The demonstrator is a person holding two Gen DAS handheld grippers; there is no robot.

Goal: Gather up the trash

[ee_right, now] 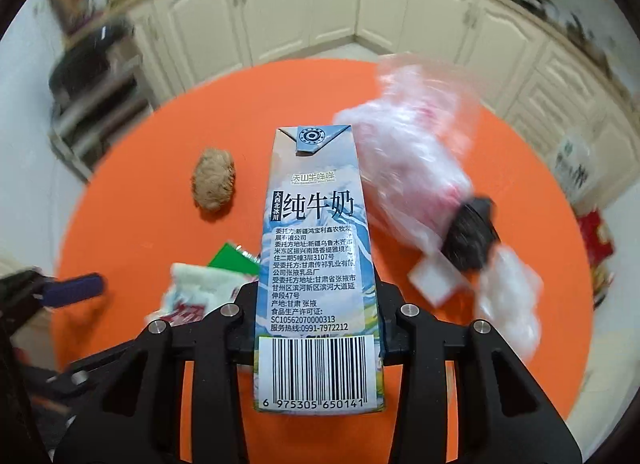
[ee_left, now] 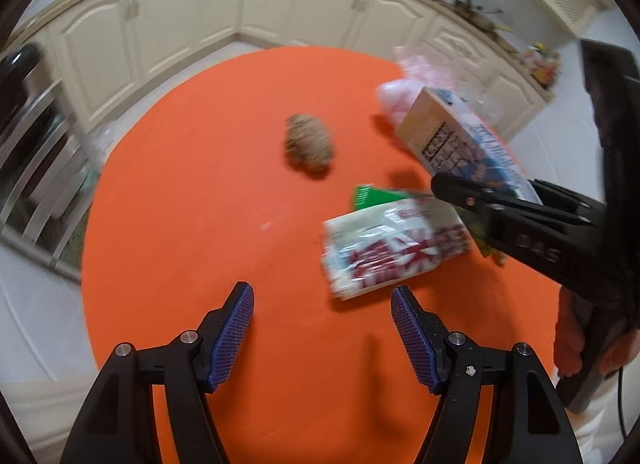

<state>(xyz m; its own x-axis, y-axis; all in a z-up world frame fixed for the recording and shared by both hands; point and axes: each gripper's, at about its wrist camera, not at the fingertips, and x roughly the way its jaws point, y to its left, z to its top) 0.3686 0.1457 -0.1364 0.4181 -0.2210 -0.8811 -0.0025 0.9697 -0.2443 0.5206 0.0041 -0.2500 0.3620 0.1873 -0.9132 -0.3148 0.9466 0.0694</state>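
Scene at the round orange table, both wrist views. Your right gripper is clamped on a blue-and-white milk carton: its black fingers press against the carton's two narrow sides, with the barcode end nearest the camera and the folded top pointing away. In the left wrist view the same carton is raised off the table, tilted, with the right gripper reaching in from the right edge and a hand visible low on that side.

Your left gripper hangs above bare tabletop with its blue-padded fingers spread apart and nothing between them; one of its blue pads shows at the left edge of the right wrist view.

Trash on the table: a brown crumpled paper ball lies alone near the middle; a white-and-red wrapper lies just ahead of the left gripper, overlapping a green packet. Beyond the carton sits a pink translucent plastic bag, blurred, with a dark round object and a white flat piece beside it; whether they touch cannot be told. Cream kitchen cabinets line the background.
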